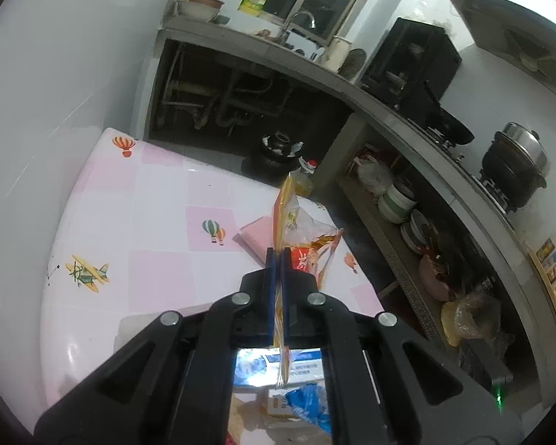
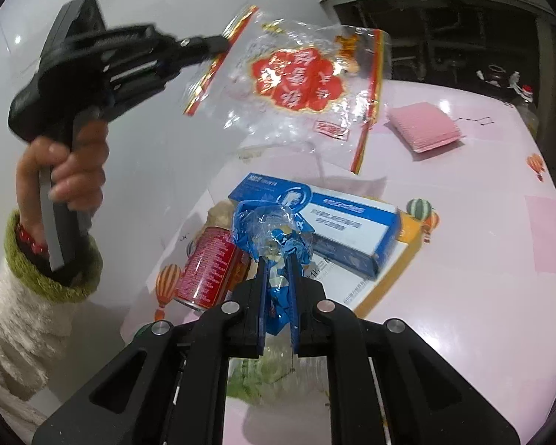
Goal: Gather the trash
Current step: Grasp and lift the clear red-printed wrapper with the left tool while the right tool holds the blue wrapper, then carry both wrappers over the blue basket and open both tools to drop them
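While my left tongs (image 2: 224, 42) are clamped on the edge of the clear bag (image 2: 296, 81) and hold it up in the air above the bench (image 2: 482, 296), my right tongs (image 2: 278, 270) are pinched together on a crumpled blue wrapper (image 2: 274, 230), lifted just over the rest of the litter. To do this step well, I judge both pieces should travel together to wherever the trash goes, with the grips kept firm, since thin film slides out of flat pads easily; the bag hangs from one edge only and could swing or catch on something. It is a crinkly, see-through plastic with a red flower-shaped label and red-and-gold borders, limp and flat. The wrapper is glossy foil-like film, scrunched into a loose ball. Still on the bench lie a red can (image 2: 207, 270) on its side, smooth and round so likely to roll, a blue-and-white box (image 2: 326, 218), stiff card with sharp corners, resting on a printed sheet, and a pink pad (image 2: 424, 128) well apart from them. No bin shows in either view.
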{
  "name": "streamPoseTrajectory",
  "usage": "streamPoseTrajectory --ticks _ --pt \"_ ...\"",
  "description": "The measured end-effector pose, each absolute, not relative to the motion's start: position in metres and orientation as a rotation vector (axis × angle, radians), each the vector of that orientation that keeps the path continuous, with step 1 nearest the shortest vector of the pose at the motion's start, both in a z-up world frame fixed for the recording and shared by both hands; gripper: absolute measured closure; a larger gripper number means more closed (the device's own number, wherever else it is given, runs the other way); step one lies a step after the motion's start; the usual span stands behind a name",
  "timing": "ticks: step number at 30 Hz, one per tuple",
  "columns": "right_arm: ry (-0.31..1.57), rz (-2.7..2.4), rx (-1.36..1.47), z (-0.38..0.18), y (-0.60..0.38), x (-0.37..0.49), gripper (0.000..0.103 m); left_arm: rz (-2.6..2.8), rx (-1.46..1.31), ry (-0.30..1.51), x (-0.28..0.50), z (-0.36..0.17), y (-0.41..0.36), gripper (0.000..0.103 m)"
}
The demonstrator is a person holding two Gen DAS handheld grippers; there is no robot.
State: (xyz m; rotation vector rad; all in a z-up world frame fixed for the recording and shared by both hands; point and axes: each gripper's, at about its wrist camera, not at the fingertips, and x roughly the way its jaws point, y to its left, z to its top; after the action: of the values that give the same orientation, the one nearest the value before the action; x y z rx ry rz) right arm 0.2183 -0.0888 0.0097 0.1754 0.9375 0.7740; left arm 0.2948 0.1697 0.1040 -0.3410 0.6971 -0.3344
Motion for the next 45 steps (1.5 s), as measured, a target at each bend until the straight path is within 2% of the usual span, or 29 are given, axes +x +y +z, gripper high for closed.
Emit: streamPoseTrajectory --ticks 18,45 --pt "0.821 0.586 0.357 0.031 -0.196 0.161 0.093 -0.449 -0.205 0.581 0.233 0.149 0.089 0.102" --pt "0.702 0.042 0.66 -0.017 -0.399 0.038 0.093 -0.765 -0.093 0.779 0.222 0.083 -0.139 0.102"
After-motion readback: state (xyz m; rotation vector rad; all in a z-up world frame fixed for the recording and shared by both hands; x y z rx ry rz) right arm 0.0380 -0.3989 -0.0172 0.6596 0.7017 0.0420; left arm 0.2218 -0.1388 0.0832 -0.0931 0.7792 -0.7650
